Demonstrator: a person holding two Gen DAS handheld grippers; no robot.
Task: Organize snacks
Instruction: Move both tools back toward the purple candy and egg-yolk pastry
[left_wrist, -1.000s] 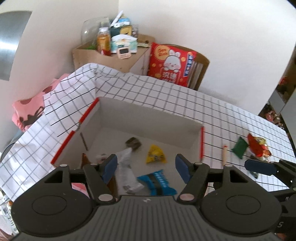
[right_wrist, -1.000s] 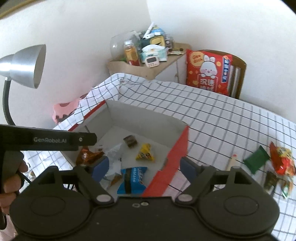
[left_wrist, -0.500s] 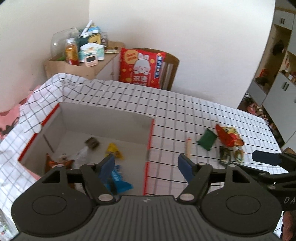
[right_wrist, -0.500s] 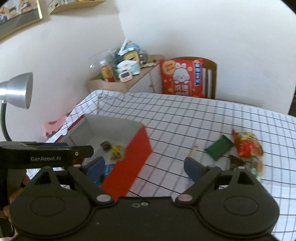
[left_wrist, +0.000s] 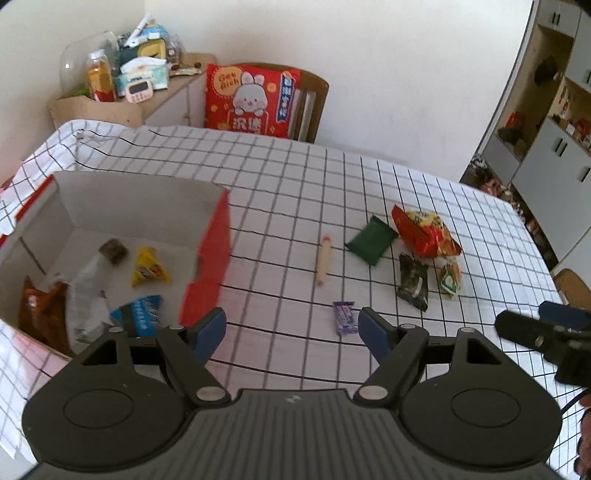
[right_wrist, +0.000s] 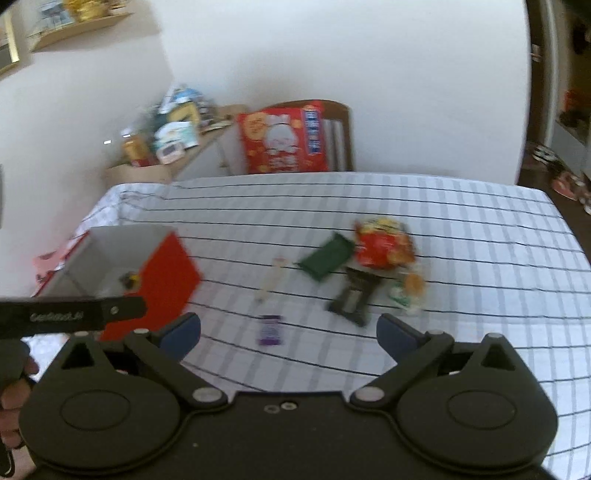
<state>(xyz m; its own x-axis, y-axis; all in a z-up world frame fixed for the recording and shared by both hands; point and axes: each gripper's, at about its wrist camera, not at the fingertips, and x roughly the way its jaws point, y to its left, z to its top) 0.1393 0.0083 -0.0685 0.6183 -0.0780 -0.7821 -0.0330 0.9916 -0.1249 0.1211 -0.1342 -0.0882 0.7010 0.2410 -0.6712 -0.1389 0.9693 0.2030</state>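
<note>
Left wrist view is now taking in the loose snacks on the checked bench (left_wrist: 461, 206) instead of looking down into the box (left_wrist: 207, 254), as it was a second ago; right wrist view is swinging the same way and is blurring with motion. Judgement: both grippers are leaving the box and heading for the next pickup.

- Left gripper (left_wrist: 291, 326): fingers spread wide, holding nothing, hanging over the bench beside the box's red wall.
- Right gripper (right_wrist: 288, 332): fingers spread wide, holding nothing, facing the snack cluster.
- Box: already holding a yellow pack (left_wrist: 149, 267), blue pack (left_wrist: 142, 312), clear wrapper (left_wrist: 88, 291), orange pack (left_wrist: 40, 314) and a small dark piece (left_wrist: 113, 250).
- Still lying out on the bench: purple bar (left_wrist: 344, 317), nearest both grippers; stick (left_wrist: 324, 260); green pack (left_wrist: 371, 240); red bag (left_wrist: 424, 232), touching or just beside it; dark pack (left_wrist: 413, 281); small orange pack (left_wrist: 450, 277).
- Surroundings: rabbit bag (left_wrist: 251, 99) on a chair behind the bench; cluttered side cabinet (left_wrist: 122, 107).
- Obstacles: nothing is lying between the grippers and the purple bar; the box's red wall is standing in the return path and will need clearing from above. The red bag, green pack and dark pack are crowding together, so picking one may be disturbing its neighbours.
</note>
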